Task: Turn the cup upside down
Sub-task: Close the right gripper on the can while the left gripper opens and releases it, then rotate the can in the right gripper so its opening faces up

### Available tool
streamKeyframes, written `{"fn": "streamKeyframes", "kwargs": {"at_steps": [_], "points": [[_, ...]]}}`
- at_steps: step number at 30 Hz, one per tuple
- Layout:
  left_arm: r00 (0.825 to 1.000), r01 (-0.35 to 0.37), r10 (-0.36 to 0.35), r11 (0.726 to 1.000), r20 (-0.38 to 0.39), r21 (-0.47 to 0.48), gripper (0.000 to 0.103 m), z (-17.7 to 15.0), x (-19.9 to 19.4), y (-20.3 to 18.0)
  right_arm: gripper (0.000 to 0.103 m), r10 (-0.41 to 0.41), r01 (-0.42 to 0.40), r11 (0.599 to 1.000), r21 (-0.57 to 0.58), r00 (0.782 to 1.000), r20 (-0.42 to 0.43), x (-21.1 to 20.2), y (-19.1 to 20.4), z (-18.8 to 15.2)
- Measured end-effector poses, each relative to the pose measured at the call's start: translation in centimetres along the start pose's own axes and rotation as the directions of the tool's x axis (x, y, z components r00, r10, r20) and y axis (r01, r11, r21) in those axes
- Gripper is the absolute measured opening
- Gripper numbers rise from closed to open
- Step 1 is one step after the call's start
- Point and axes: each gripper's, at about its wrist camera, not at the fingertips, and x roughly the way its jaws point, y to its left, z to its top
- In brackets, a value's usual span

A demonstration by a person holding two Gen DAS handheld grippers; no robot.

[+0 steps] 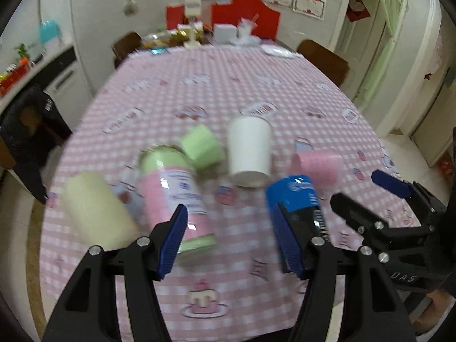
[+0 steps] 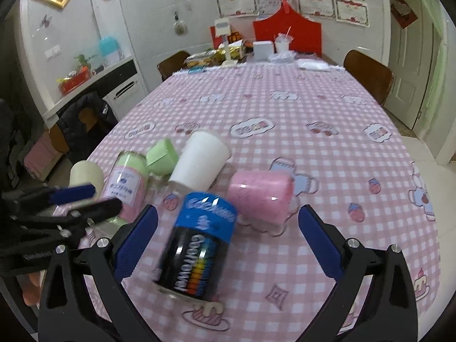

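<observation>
Several cups stand upside down on the pink checked tablecloth (image 1: 228,91): a cream one (image 1: 94,208), a pink and green labelled one (image 1: 176,191), a small green one (image 1: 202,146), a white paper one (image 1: 249,151), a pink one (image 1: 319,164) and a blue and black one (image 1: 299,199). My left gripper (image 1: 230,245) is open above the cloth, between the labelled cup and the blue and black cup. My right gripper (image 2: 228,245) is open, its jaws standing either side of the blue and black cup (image 2: 199,242) without touching it. The pink cup (image 2: 260,196) stands just behind.
Boxes, a red board (image 2: 287,32) and other clutter sit at the table's far end. Brown chairs (image 2: 367,74) stand at the far corners. A dark jacket (image 2: 85,119) hangs on a chair at the left. The right gripper shows at the left wrist view's right edge (image 1: 379,196).
</observation>
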Motion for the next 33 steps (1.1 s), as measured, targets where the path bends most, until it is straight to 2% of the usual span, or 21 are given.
{"fn": "streamKeyframes", "kwargs": {"at_steps": [8, 14, 22, 24, 29, 33], "points": [[0.995, -0.077, 0.076, 0.997, 0.057, 0.019, 0.062, 0.3, -0.7, 2.5, 0.095, -0.013, 0.015, 1.000, 0.012, 0.994, -0.110, 3.5, 1.5, -0.6], [0.996, -0.057, 0.056, 0.998, 0.063, 0.005, 0.062, 0.1, 0.0, 4.0, 0.094, 0.035, -0.019, 0.997, 0.081, 0.980, -0.198, 6.0, 1.3, -1.3], [0.996, -0.049, 0.051, 0.998, 0.071, -0.026, 0.062, 0.4, 1.2, 5.2, 0.075, 0.046, -0.019, 0.993, 0.116, 0.971, -0.235, 7.7, 1.2, -0.6], [0.996, -0.055, 0.056, 0.998, 0.072, -0.027, 0.062, 0.5, 1.4, 5.4, 0.065, 0.050, -0.023, 0.993, 0.116, 0.969, -0.240, 8.2, 1.2, -0.6], [0.995, -0.067, 0.069, 0.997, 0.069, -0.036, 0.062, 0.8, 2.0, 5.8, 0.065, 0.070, -0.045, 0.993, 0.109, 0.970, -0.234, 8.4, 1.3, -0.3], [0.994, -0.066, 0.070, 0.996, 0.083, -0.053, 0.062, 1.2, 2.1, 6.0, 0.065, 0.081, -0.064, 0.993, 0.098, 0.980, -0.180, 7.5, 1.5, 0.0]]}}
